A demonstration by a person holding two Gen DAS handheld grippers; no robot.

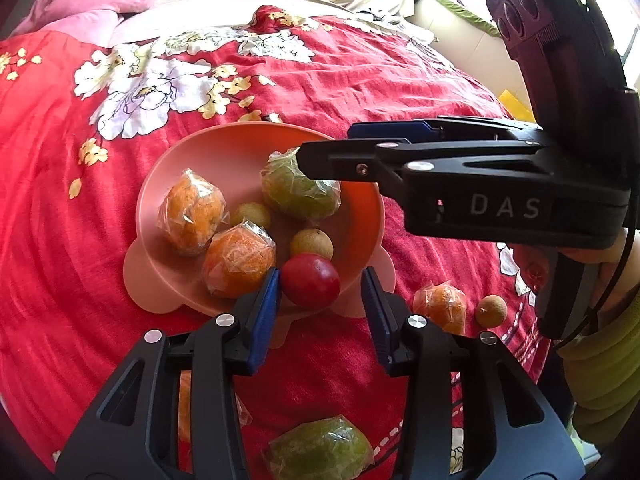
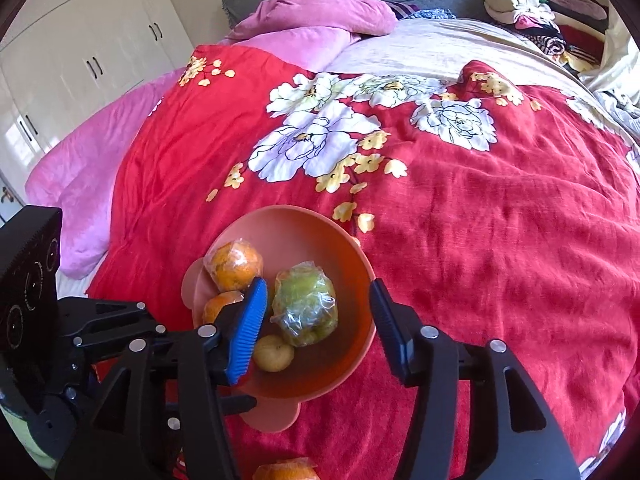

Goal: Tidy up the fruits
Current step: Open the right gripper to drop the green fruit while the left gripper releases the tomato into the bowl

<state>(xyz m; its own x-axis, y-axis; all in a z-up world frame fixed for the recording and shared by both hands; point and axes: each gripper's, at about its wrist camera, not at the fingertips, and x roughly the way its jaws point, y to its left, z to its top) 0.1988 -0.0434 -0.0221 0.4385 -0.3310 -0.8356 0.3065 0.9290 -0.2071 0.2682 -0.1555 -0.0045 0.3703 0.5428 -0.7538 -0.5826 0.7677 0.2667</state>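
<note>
A salmon-pink bowl (image 1: 224, 152) (image 2: 288, 232) sits on a red floral bedspread. It holds two wrapped oranges (image 1: 192, 212) (image 1: 238, 260), two small tan fruits (image 1: 312, 242), a wrapped green fruit (image 1: 300, 190) (image 2: 306, 304) and a red fruit (image 1: 310, 280). My left gripper (image 1: 320, 284) is open over the bowl's near rim. The red fruit lies between its blue pads, with a gap on the right side. My right gripper (image 2: 316, 312) (image 1: 326, 144) reaches in from the right and is open. It straddles the green fruit, with space at the right pad.
Loose on the bedspread (image 2: 480, 240) near me lie a wrapped orange (image 1: 440, 304), a tan fruit (image 1: 491, 311), a wrapped green fruit (image 1: 320, 448) and another orange (image 2: 286, 470). Pink pillows (image 2: 320, 12) and piled clothes (image 2: 532, 12) lie far back. White wardrobes (image 2: 80, 60) stand at the left.
</note>
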